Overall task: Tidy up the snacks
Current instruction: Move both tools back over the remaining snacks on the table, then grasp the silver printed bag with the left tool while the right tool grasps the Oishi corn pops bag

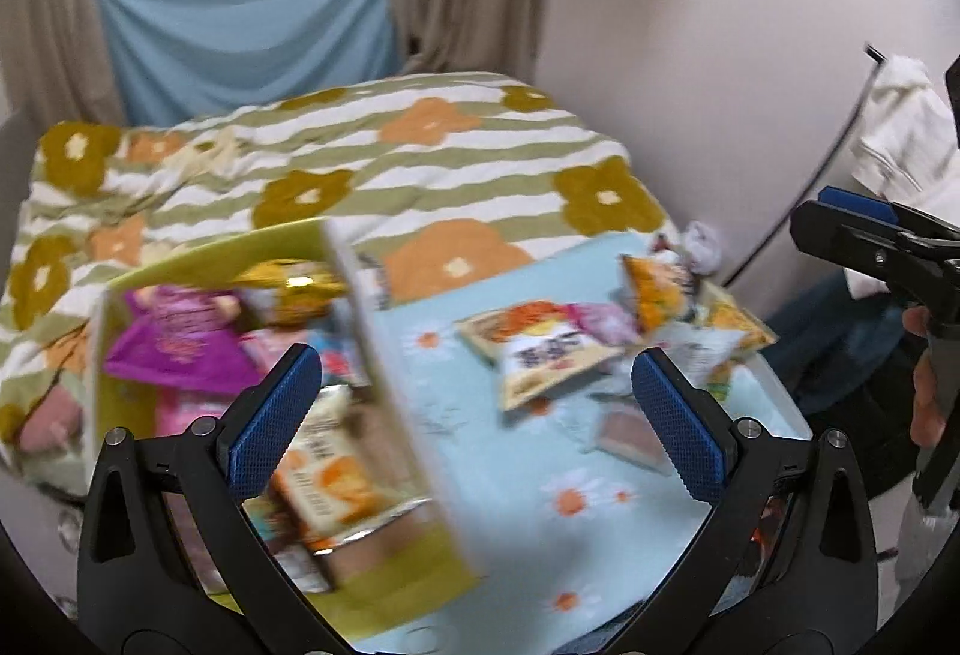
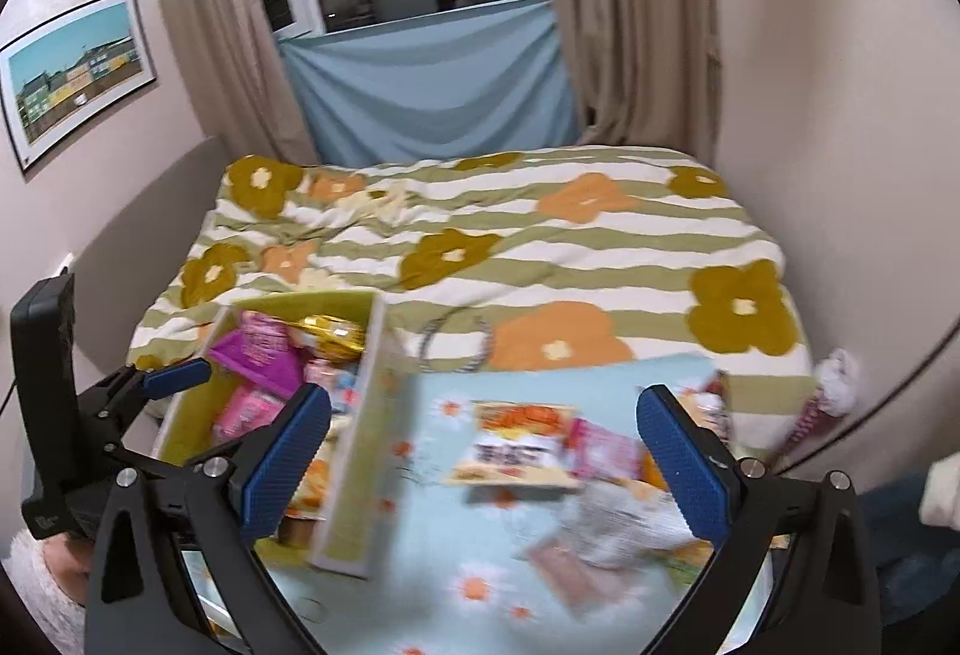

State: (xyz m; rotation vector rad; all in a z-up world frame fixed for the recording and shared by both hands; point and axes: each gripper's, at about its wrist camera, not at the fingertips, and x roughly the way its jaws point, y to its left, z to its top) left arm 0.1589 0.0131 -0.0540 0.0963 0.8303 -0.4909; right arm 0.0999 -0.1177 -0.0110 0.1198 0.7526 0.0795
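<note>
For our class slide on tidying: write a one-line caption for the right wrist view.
Open right gripper above loose snack packets beside a part-filled green box.

Ahead of our fingers, a pale blue daisy-print surface point(image 2: 480, 565), green box point(image 2: 354, 475) by our left fingers, loose snack packets point(image 2: 516, 445) between them, striped bed point(image 2: 540, 247) beyond.

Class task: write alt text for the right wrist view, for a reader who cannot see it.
An open blue-padded right gripper hovers over loose snack packets on a light blue daisy-print cloth. To the left, a green box already holds several packets, with the left gripper beside it. A flowered striped bedspread lies behind.
</note>
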